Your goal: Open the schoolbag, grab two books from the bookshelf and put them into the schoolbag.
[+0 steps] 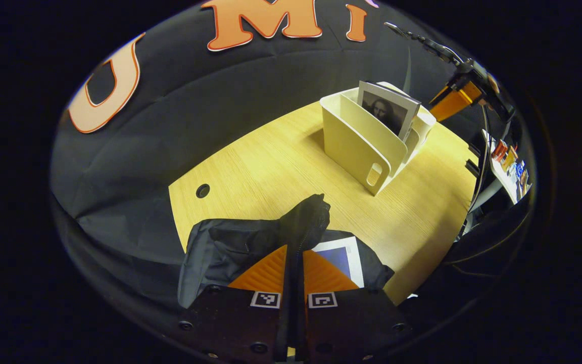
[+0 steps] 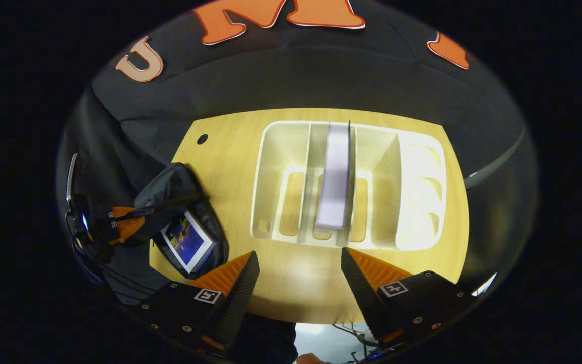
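My left hand-held gripper (image 1: 295, 268) is closed on the zipped rim of the black fabric schoolbag (image 1: 230, 247), pinching that edge between its fingers and holding the mouth up; just to its right, inside the opening, lies a white-bordered book with a blue cover (image 1: 341, 258), so I judge one book is already in. My right hand-held gripper (image 2: 296, 268) hovers wide open and empty over the cream plastic bookshelf (image 2: 417, 177) on the pale wooden desk (image 2: 230, 151), with the remaining pale book (image 2: 335, 177) standing upright in a middle slot straight ahead of the fingers. To do this well, I would centre the fingers either side of that book's top edge, which looks thin from here, then close firmly before lifting straight up, keeping the bag mouth held wide.
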`<state>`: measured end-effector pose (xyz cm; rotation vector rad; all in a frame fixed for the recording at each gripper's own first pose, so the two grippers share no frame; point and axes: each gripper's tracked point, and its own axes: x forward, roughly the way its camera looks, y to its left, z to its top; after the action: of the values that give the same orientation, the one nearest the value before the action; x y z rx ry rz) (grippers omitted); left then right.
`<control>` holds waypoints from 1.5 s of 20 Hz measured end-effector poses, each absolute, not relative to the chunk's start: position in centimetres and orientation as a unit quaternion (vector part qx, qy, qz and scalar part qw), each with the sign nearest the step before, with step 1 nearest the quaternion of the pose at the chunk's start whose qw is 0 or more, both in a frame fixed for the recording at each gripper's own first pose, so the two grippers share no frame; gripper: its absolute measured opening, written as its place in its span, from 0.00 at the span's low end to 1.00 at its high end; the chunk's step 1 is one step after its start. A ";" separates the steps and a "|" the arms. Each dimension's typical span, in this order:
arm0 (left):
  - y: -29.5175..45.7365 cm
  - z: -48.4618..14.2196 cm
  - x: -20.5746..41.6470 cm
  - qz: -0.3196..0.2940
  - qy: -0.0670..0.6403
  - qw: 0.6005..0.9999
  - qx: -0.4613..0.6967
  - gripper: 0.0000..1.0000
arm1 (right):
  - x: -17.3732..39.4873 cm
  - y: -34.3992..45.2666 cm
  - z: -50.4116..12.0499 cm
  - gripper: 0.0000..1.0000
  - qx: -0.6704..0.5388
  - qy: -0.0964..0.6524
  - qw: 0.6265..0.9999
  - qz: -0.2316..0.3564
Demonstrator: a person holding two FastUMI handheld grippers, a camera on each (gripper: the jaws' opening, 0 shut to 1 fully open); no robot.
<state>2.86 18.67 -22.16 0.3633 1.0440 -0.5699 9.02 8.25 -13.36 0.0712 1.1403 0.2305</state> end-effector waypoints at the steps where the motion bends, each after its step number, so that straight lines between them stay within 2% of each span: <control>1: 18.6 -22.3 2.9 -0.263 0.492 0.813 0.168 0.06 | 9.9 7.7 -13.1 0.97 0.029 0.537 0.836 0.109; 4: 18.1 -22.4 3.0 -0.252 0.500 0.813 0.160 0.06 | 12.9 6.4 -12.9 0.97 0.021 0.537 0.837 0.106; 11: 18.4 -23.1 2.3 -0.229 0.521 0.809 0.145 0.06 | 16.7 6.3 -15.4 0.98 0.025 0.571 0.813 0.113; 15: 18.4 -23.2 2.4 -0.221 0.529 0.806 0.148 0.06 | 18.7 5.8 -17.6 0.97 0.035 0.591 0.801 0.089; 18: 18.4 -23.4 2.5 -0.219 0.532 0.805 0.146 0.06 | 19.2 6.1 -18.7 0.83 0.030 0.601 0.794 0.083; 19: 18.4 -23.5 2.6 -0.218 0.534 0.804 0.146 0.06 | 19.3 6.5 -19.0 0.76 0.028 0.604 0.792 0.083; 20: 18.4 -23.6 2.7 -0.217 0.534 0.804 0.146 0.06 | 19.3 6.9 -19.3 0.61 0.027 0.607 0.790 0.082; 21: 18.4 -23.5 2.6 -0.217 0.535 0.803 0.146 0.06 | 19.2 7.2 -19.5 0.62 0.026 0.610 0.788 0.081; 22: 18.4 -23.5 2.7 -0.217 0.535 0.803 0.147 0.06 | 19.1 7.2 -19.6 0.57 0.025 0.612 0.786 0.079; 23: 18.3 -23.5 2.6 -0.218 0.535 0.803 0.147 0.06 | 19.3 6.8 -19.3 0.46 0.028 0.615 0.785 0.076; 26: 18.3 -23.3 2.7 -0.218 0.535 0.802 0.150 0.06 | 18.9 6.6 -19.4 0.37 0.031 0.627 0.776 0.063; 30: 18.3 -23.4 2.8 -0.221 0.530 0.804 0.153 0.06 | 18.0 6.6 -18.3 0.33 0.037 0.625 0.779 0.043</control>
<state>2.77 18.33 -23.36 0.3277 1.1355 -0.4734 17.98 6.57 -18.31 0.0793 1.3513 0.0936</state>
